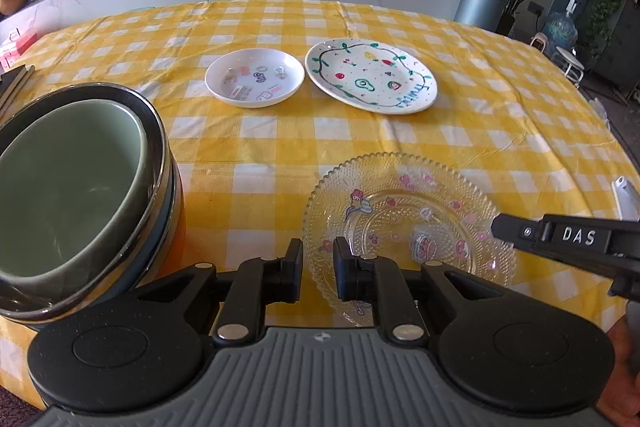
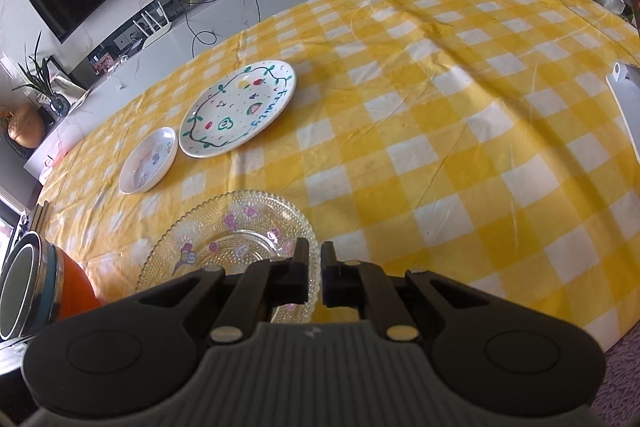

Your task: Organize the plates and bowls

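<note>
On the desk (image 1: 280, 147), the glass plate (image 1: 404, 219) lies nearest. Behind it sit two plates side by side: the small dish (image 1: 254, 77) on the left, the larger plate (image 1: 370, 75) on its right, perhaps touching. Left of the glass plate stands a stack of bowls (image 1: 76, 195), one nested inside another.
</note>
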`<state>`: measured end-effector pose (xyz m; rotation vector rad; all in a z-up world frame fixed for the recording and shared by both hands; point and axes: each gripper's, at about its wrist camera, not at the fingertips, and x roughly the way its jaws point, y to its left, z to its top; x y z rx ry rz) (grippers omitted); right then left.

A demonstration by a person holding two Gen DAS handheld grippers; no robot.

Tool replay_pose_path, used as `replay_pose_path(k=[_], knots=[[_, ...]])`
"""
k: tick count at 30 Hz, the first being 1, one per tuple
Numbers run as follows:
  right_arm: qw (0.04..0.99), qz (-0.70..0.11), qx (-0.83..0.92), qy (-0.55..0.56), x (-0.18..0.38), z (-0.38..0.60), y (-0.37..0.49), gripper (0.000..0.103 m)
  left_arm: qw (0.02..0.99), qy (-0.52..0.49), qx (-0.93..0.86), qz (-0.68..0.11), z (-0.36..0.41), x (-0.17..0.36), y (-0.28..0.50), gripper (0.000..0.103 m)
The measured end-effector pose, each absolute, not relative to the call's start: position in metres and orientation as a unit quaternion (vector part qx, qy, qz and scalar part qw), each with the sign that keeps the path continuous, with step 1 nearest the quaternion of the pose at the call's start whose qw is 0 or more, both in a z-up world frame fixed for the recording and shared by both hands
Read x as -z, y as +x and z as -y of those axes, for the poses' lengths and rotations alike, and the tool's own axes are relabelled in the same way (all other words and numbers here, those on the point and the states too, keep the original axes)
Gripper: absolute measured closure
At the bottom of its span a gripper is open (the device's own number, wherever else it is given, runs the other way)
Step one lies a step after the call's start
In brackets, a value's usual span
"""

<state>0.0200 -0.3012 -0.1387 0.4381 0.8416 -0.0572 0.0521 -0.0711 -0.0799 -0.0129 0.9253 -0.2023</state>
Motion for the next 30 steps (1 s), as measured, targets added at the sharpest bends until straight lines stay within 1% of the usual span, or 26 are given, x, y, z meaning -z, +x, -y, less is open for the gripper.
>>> replay_pose_path(k=[4, 13, 14, 15, 17, 19, 21, 25, 27, 28, 30], knots=[[0.892, -0.409, 0.029, 0.192, 0.139, 0.295, 0.021, 0.099, 0.891, 0.004, 0.091, -0.445, 0.073, 0.083, 0.052, 0.086], [0.892, -0.411, 0.028, 0.186, 0.14, 0.29, 0.022, 0.098, 0.891, 0.021, 0.086, -0.446, 0.075, 0.081, 0.053, 0.086], [0.892, -0.411, 0.028, 0.186, 0.14, 0.29, 0.022, 0.098, 0.891, 0.018, 0.086, -0.446, 0.074, 0.081, 0.053, 0.085], [0.893, -0.409, 0.028, 0.187, 0.14, 0.291, 0.022, 0.095, 0.891, 0.015, 0.086, -0.445, 0.074, 0.08, 0.053, 0.085], [0.897, -0.403, 0.03, 0.181, 0.137, 0.29, 0.02, 0.094, 0.893, 0.012, 0.087, -0.441, 0.073, 0.077, 0.053, 0.084], [0.901, -0.397, 0.032, 0.172, 0.134, 0.288, 0.02, 0.092, 0.894, 0.008, 0.09, -0.438, 0.073, 0.074, 0.053, 0.081], [0.904, -0.391, 0.031, 0.171, 0.131, 0.288, 0.02, 0.083, 0.894, -0.004, 0.098, -0.437, 0.073, 0.07, 0.054, 0.074], [0.911, -0.376, 0.024, 0.168, 0.126, 0.288, 0.018, 0.079, 0.893, -0.026, 0.118, -0.434, 0.074, 0.061, 0.057, 0.069], [0.913, -0.37, 0.023, 0.167, 0.124, 0.289, 0.018, 0.075, 0.893, -0.033, 0.124, -0.431, 0.074, 0.057, 0.06, 0.063], [0.914, -0.368, 0.023, 0.166, 0.123, 0.289, 0.019, 0.074, 0.893, -0.039, 0.126, -0.43, 0.075, 0.055, 0.061, 0.062], [0.917, -0.363, 0.024, 0.166, 0.121, 0.29, 0.019, 0.067, 0.893, -0.05, 0.125, -0.429, 0.074, 0.053, 0.066, 0.06]])
